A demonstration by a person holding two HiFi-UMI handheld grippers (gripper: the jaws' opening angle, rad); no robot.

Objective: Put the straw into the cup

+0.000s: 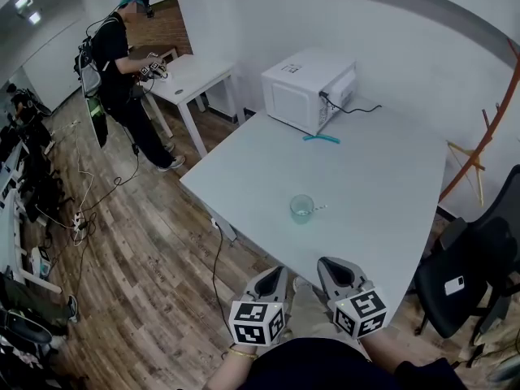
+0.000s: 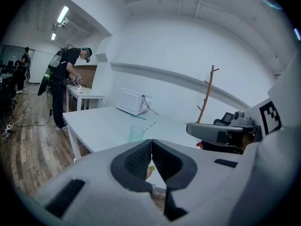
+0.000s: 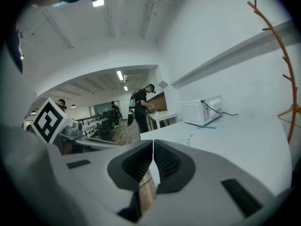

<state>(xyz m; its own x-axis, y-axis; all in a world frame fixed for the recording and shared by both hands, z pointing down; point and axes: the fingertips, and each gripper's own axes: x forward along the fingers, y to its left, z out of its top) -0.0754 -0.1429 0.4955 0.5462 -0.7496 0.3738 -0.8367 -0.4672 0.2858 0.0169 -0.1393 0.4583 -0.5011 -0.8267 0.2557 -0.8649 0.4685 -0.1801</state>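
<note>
A clear greenish cup (image 1: 301, 208) stands on the white table (image 1: 390, 177), near its front part. A pale straw (image 1: 317, 209) leans out of the cup over its right rim. In the left gripper view the cup (image 2: 138, 133) and the straw (image 2: 150, 124) show just beyond the jaw tips. My left gripper (image 1: 276, 272) and right gripper (image 1: 329, 265) hover side by side at the table's near edge, short of the cup. Both the left gripper (image 2: 151, 141) and the right gripper (image 3: 153, 141) are shut with nothing between the jaws.
A white microwave (image 1: 309, 90) sits at the table's far end with a teal straw (image 1: 322, 138) lying in front of it. A black chair (image 1: 471, 270) stands to the right. A person (image 1: 122, 63) works at a small white table (image 1: 195, 75) at the back left.
</note>
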